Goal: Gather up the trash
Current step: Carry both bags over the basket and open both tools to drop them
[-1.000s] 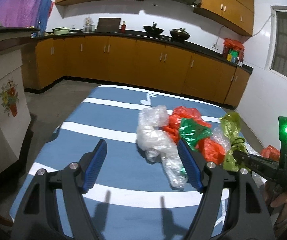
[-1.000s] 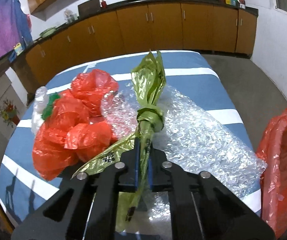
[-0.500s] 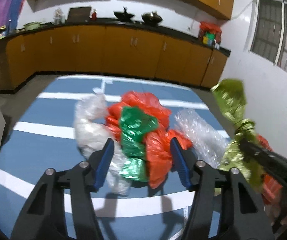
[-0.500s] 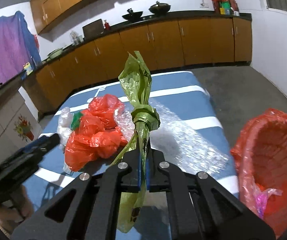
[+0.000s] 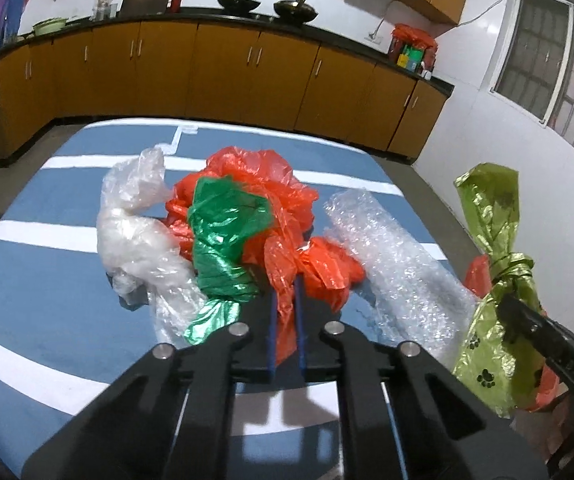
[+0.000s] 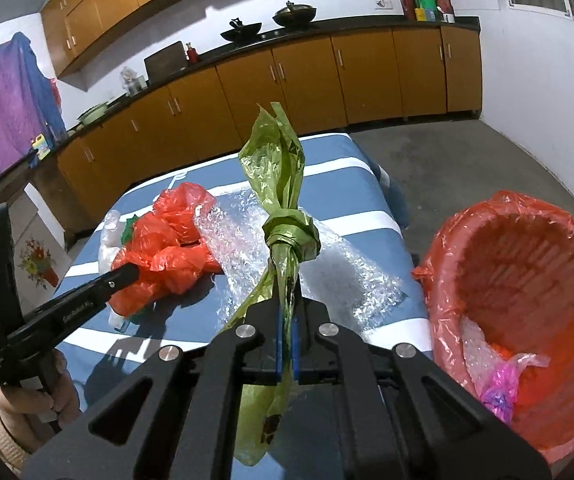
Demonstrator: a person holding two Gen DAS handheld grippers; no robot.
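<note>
My left gripper (image 5: 285, 292) is shut on a red plastic bag (image 5: 311, 268) in the trash pile on the blue striped table (image 5: 47, 288). The pile also holds a green bag (image 5: 223, 236), a clear bag (image 5: 135, 232) and bubble wrap (image 5: 391, 256). My right gripper (image 6: 285, 308) is shut on a knotted olive-green bag (image 6: 283, 196) and holds it up above the table's right part. That bag also shows in the left wrist view (image 5: 495, 248). A bin lined with a red bag (image 6: 527, 280) stands right of the table, with some trash inside.
Brown kitchen cabinets (image 5: 223, 68) with a black counter run along the back wall. The concrete floor (image 6: 487, 160) lies between table and cabinets. A white cabinet with a flower sticker (image 6: 39, 260) stands left of the table.
My left gripper moved in over the pile and shut on the red bag. My right gripper lifted the olive-green bag higher and drew back toward the bin.
</note>
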